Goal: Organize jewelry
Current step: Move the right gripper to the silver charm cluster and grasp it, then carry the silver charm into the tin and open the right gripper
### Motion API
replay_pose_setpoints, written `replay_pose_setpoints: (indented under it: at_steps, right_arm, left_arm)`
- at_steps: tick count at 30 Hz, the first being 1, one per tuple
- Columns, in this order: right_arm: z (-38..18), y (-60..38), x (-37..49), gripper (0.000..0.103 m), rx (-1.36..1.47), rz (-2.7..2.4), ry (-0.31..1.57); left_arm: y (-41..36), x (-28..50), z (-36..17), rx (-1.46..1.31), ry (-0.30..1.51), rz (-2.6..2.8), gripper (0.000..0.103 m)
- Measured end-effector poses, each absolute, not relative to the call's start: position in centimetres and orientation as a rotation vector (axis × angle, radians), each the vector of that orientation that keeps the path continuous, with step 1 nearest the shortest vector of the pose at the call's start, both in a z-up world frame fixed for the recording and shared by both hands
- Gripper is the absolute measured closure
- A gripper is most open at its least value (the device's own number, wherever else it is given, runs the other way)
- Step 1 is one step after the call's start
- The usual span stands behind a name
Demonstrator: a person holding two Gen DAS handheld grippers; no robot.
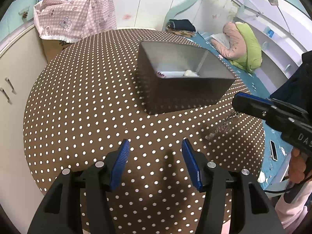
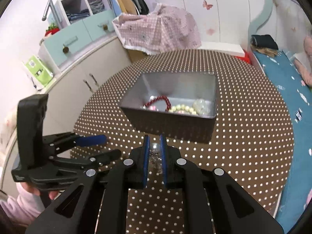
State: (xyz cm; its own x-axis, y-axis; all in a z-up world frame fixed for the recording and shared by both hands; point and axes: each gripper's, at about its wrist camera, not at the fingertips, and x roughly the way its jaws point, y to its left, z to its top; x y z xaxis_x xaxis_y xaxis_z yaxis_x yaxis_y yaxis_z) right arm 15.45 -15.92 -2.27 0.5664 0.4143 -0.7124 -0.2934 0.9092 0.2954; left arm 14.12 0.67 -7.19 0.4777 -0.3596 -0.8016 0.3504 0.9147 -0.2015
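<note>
The round table (image 2: 243, 136), covered in a brown cloth with white polka dots, fills most of both wrist views. On it stands the rectangular grey box (image 2: 175, 124), open at the top, with a pale grey lining and an inner divider visible in the left wrist view. In the right wrist view, the box sits directly ahead of the right gripper, just beyond its fingertips.

The left gripper (image 1: 156, 157), black with blue pads, hangs over bare tablecloth on the near side of the box. Its jaws stand partly open, with nothing between them. In the right wrist view it appears at the left, held by a hand (image 2: 37, 191) in a pale pink sleeve.

The right gripper (image 2: 155, 148), of the same build, has its blue pads drawn close together on a silver chain necklace with a round pearl-like bead (image 2: 155, 147). The bead sits between the fingertips, at the front edge of the pads. The chain hangs down between the pads behind it. In the left wrist view, a blurred glittery strand trails below the right gripper's tip toward the cloth; whether its lower end touches the table cannot be determined.

Inside the box, in the compartment facing the right gripper, lie a dark red bead bracelet (image 2: 160, 102), a pale yellow-green bead bracelet (image 2: 182, 109) just beside it, and a clear crystal-like bracelet (image 2: 200, 106) against the right wall.
</note>
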Motion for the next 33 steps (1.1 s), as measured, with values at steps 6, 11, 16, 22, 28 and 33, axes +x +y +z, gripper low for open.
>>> replay_pose_setpoints:
  at_steps: [6, 11, 16, 22, 28, 33]
  right_arm:
    - [-0.4, -16.9, 15.4, 0.092, 0.158, 0.414, 0.850]
    - [0.4, -18.1, 15.8, 0.092, 0.194, 0.414, 0.853]
    - [0.7, -19.3, 16.5, 0.092, 0.233, 0.397, 0.862]
    - [1.6, -20.6, 17.7, 0.091, 0.276, 0.392, 0.867]
    - [2.9, -20.9, 18.6, 0.091, 0.255, 0.380, 0.860]
    - [4.0, -21.6, 19.9, 0.091, 0.266, 0.362, 0.872]
  left_arm:
    - [0.2, 14.3, -5.7, -0.017, 0.952, -0.443, 0.049]
    - [0.2, 15.5, -3.6, -0.028, 0.911, -0.424, 0.049]
    - [0.0, 17.6, -1.6, -0.059, 0.879, -0.398, 0.049]
    - [-0.3, 20.6, -2.2, -0.071, 0.915, -0.352, 0.049]
    - [-0.2, 22.4, -3.8, -0.074, 0.981, -0.326, 0.052]
    - [-0.5, 23.1, -4.1, -0.122, 1.038, -0.399, 0.078]
